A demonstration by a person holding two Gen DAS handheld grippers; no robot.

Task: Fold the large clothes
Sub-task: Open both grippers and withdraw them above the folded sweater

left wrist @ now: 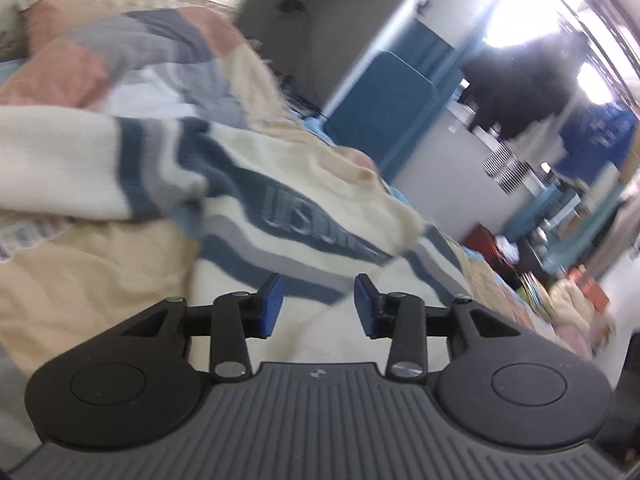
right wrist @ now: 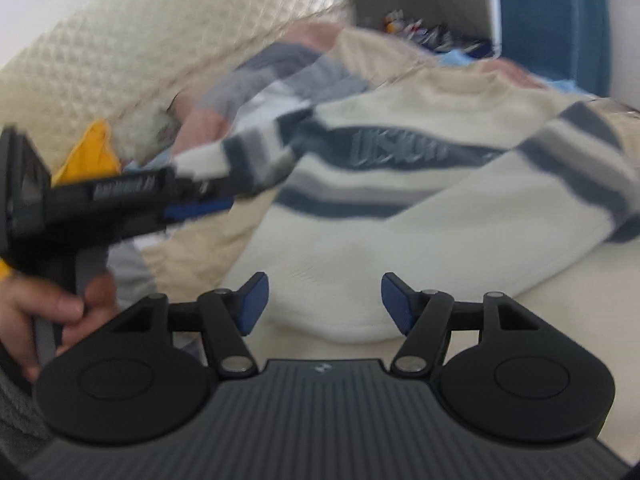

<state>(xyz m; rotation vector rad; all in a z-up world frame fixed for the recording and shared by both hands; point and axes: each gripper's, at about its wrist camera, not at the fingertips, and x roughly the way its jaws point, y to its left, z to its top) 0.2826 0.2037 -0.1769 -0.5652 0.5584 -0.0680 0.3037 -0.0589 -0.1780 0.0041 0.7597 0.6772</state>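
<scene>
A cream knit sweater [left wrist: 304, 196] with dark blue and grey stripes and raised lettering lies spread on a bed. My left gripper [left wrist: 319, 304] is open and empty, just above the sweater's lower body. The sweater also shows in the right wrist view [right wrist: 392, 216], with one sleeve folded across on the right. My right gripper [right wrist: 325, 302] is open and empty above the sweater's hem. The left gripper [right wrist: 200, 200] appears at the left of the right wrist view, beside the other striped sleeve [right wrist: 248, 152]; whether it touches the sleeve is blurred.
A pink, grey and white patterned blanket [left wrist: 132, 52] is bunched behind the sweater. A quilted cream headboard [right wrist: 132, 40] stands at the back. A beige sheet [left wrist: 88, 264] covers the bed. A yellow item [right wrist: 90, 152] lies near the headboard. Blue furniture [left wrist: 384, 104] and clutter stand beyond the bed.
</scene>
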